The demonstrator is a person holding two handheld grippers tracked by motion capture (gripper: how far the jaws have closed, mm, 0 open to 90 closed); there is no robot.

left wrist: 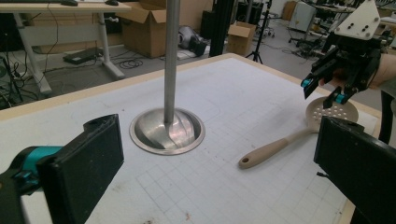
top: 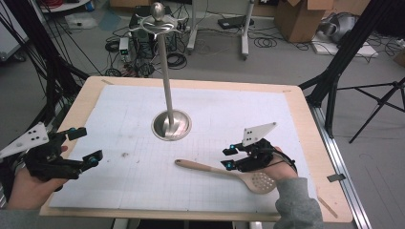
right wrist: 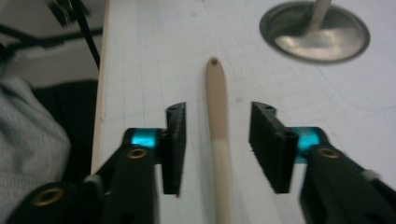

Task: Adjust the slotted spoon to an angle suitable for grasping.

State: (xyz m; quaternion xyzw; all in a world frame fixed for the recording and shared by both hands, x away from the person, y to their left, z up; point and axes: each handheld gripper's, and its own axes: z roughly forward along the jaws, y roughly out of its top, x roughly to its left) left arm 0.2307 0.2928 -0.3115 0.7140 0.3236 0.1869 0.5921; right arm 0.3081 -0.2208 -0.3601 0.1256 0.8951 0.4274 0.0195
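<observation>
Slotted spoon laid flat on mat; right gripper jaws apart astride handle, untouched; left gripper jaws apart, nothing held

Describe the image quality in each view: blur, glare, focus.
High view: even room light, sharp, a soft sheen on the stand's metal base. Left gripper view: table sharp, near black tongs soft, a bright streak of glare on the base. Right gripper view: the softest, with the slotted spoon handle and the right tongs slightly blurred and the base in the far corner hazy.
</observation>
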